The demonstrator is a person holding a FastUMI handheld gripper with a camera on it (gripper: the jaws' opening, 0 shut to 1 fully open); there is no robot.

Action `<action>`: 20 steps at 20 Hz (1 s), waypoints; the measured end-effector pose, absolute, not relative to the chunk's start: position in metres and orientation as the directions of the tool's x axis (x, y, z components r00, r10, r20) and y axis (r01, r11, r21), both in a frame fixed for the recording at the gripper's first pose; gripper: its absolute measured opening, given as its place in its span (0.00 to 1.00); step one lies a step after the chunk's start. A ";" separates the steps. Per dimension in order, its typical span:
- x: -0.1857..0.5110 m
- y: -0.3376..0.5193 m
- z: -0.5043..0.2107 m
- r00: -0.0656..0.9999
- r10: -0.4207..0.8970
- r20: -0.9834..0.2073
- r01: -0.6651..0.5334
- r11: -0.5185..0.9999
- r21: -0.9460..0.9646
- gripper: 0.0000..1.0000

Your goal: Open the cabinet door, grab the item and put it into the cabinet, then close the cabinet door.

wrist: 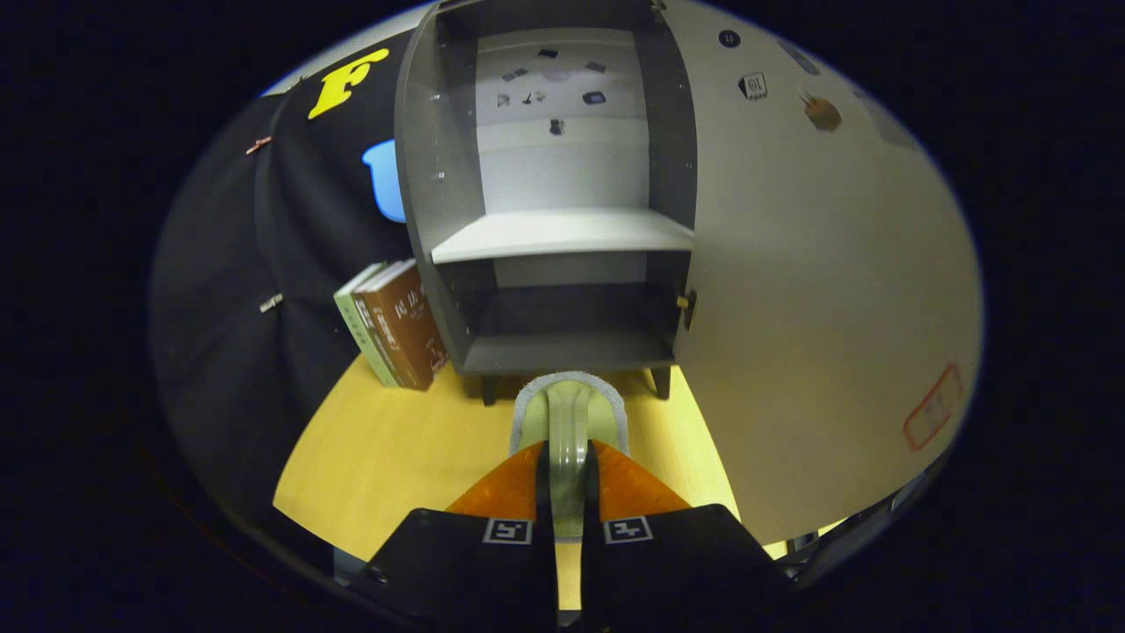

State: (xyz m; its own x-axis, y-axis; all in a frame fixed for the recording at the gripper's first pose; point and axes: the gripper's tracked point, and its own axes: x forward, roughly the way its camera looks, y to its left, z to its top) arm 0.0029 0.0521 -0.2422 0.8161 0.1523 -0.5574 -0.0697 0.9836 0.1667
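My gripper [568,479] is shut on the handle of a pale green scrubbing brush with a grey pad [569,409], which sticks out ahead of the fingers above the yellow table [387,457]. Just beyond the brush stands a grey cabinet [439,176] on short legs. Its door [826,290] is swung wide open to the right of the fingers. Inside, a white shelf [562,233] splits the cabinet into an upper and a lower compartment [571,338]; both look bare. The brush's front end is level with the lower compartment's front edge.
Two or three books [395,325] lean against the cabinet's left side on the table. Black cloth hangs behind and to the left. The open door blocks the space to the right of the fingers.
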 end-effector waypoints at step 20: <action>0.260 0.080 -0.095 0.920 0.100 -0.378 -0.072 0.993 0.089 0.14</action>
